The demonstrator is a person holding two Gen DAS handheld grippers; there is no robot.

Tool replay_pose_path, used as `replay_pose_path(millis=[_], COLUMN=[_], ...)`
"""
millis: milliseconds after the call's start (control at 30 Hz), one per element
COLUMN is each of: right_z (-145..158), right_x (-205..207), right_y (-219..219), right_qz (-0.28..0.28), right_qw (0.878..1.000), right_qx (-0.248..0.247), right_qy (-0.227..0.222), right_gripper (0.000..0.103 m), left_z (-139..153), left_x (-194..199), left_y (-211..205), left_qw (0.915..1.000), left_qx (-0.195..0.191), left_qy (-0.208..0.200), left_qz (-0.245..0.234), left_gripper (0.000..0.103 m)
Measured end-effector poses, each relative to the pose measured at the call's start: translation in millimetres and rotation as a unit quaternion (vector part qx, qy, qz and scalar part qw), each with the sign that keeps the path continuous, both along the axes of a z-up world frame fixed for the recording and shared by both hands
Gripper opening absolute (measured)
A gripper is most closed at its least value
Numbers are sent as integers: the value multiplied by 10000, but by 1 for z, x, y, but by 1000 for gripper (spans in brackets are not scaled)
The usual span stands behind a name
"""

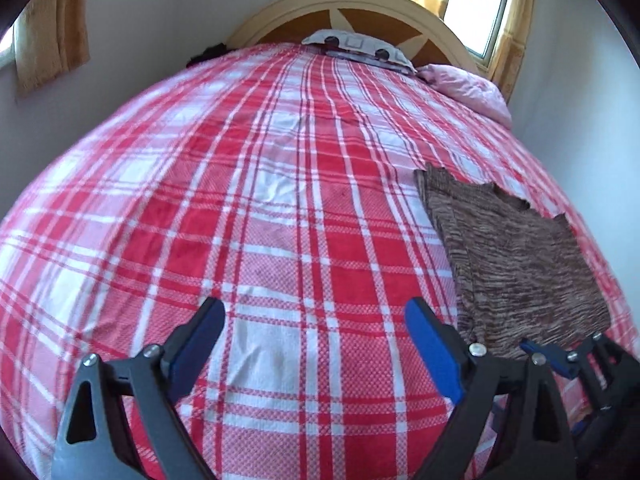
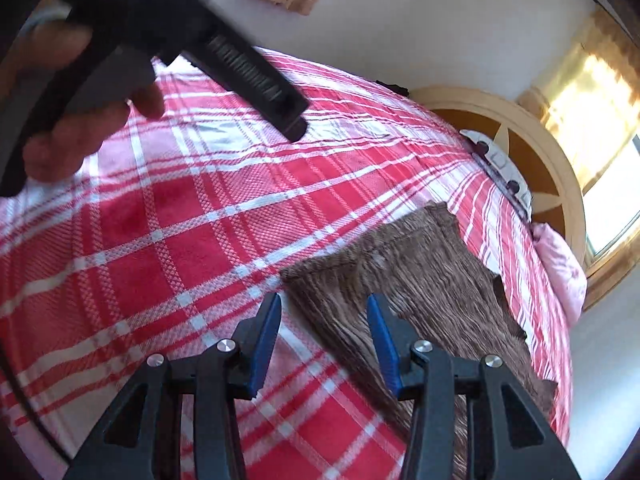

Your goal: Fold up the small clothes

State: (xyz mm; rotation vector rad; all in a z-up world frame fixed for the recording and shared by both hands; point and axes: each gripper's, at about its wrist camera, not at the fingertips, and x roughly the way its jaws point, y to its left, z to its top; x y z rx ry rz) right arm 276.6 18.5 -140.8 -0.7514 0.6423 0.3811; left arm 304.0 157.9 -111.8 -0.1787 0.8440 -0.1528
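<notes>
A brown knitted garment lies flat on the red and white plaid bed cover, at the right in the left wrist view. My left gripper is open and empty over the bare cover, to the left of the garment. My right gripper is open and empty, low over the garment's near left edge; it also shows at the lower right in the left wrist view. In the right wrist view the hand holding the left gripper's handle fills the upper left.
A wooden headboard stands at the far end with a patterned pillow and a pink pillow. Curtained windows are behind it. A white wall runs close along the bed's right side.
</notes>
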Motion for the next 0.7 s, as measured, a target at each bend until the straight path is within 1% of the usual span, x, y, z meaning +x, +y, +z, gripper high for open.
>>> replay_pose_path(millis=[33, 100, 167, 200, 233, 267, 300, 467, 533, 600, 667, 700], right_z=[-4, -8, -14, -15, -14, -13, -13, -3, -2, -4, -4, -3], right_x=[1, 5, 10, 11, 11, 12, 12, 10, 11, 12, 13, 13], right_y=[3, 5, 4, 3, 2, 2, 1, -10, -11, -11, -13, -14], right_qz=[-71, -164, -227, -232, -227, -219, -227, -227, -221, -211, -217, -221], right_qw=[9997, 9992, 9991, 9991, 9991, 9993, 9992, 9989, 9987, 9986, 9983, 9982], right_qx=[-113, -171, -187, -158, -118, -82, -75, 266, 361, 420, 493, 530], right_qy=[-188, -317, -302, -330, -333, -302, -319, -307, -273, -235, -211, -185], right_gripper=[46, 46, 46, 44, 25, 11, 5, 4, 4, 4, 4, 4], left_z=[-1, -2, -3, -3, -3, -3, -2, 14, 18, 19, 16, 14], left_x=[2, 7, 12, 14, 17, 21, 24, 40, 52, 65, 80, 88], left_y=[1, 2, 1, -1, -2, -4, -7, -26, -38, -52, -66, -73], left_qw=[10000, 9995, 9987, 9981, 9975, 9970, 9964, 9916, 9904, 9898, 9868, 9867], left_qx=[-85, -287, -462, -542, -598, -641, -676, -891, -871, -806, -890, -867], left_qy=[18, 54, 76, 103, 143, 194, 241, 292, 308, 260, 328, 340], left_qz=[-22, -107, -202, -286, -350, -396, -453, -889, -1027, -1147, -1314, -1334], left_gripper=[94, 94, 94, 94, 94, 94, 94, 94, 94, 94, 94, 93])
